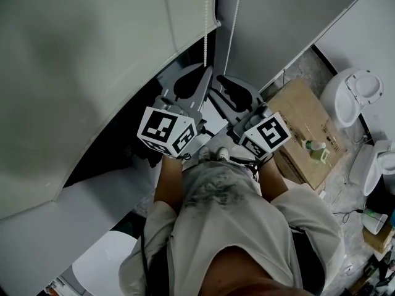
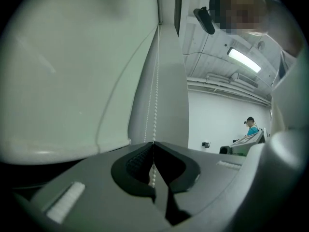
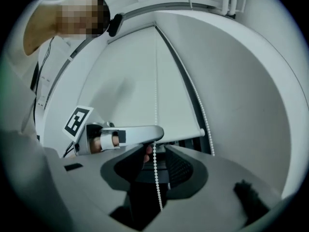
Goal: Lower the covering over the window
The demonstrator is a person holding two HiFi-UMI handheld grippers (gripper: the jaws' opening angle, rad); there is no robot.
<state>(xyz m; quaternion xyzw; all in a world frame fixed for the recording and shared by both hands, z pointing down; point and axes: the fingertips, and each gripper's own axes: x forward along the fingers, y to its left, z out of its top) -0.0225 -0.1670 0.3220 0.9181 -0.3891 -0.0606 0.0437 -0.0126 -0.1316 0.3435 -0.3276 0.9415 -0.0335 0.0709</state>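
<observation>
The roller blind (image 1: pixel 92 73) is found partly lowered. Its bottom rail (image 3: pixel 190 136) hangs across the window, and a dark band of uncovered window opening (image 1: pixel 117 147) shows beneath it, so the covering has not reached the sill. The control is a white bead chain (image 2: pixel 155 95), which hangs in two strands just beside the blind's edge. The left gripper (image 2: pixel 153 146) points roughly level, and its jaws are pressed together on one strand. The beads enter at the tips and continue down through the hollow behind them. The right gripper (image 3: pixel 157 151) sits close beside and slightly below the left one. Its jaws stand wide apart. A strand passes down between them without either pad touching it, so this gripper holds nothing. In the right gripper view that strand appears to be the same one the left gripper clamps just above, though this cannot be confirmed from the head view. Assessment: the task is under way but incomplete, and the chain is being worked hand over hand. The left gripper has the grip for the current pull, and the right gripper is placed to take a fresh hold. Further pulls will likely be needed before the rail covers the remaining opening. How much travel remains cannot be judged exactly.
</observation>
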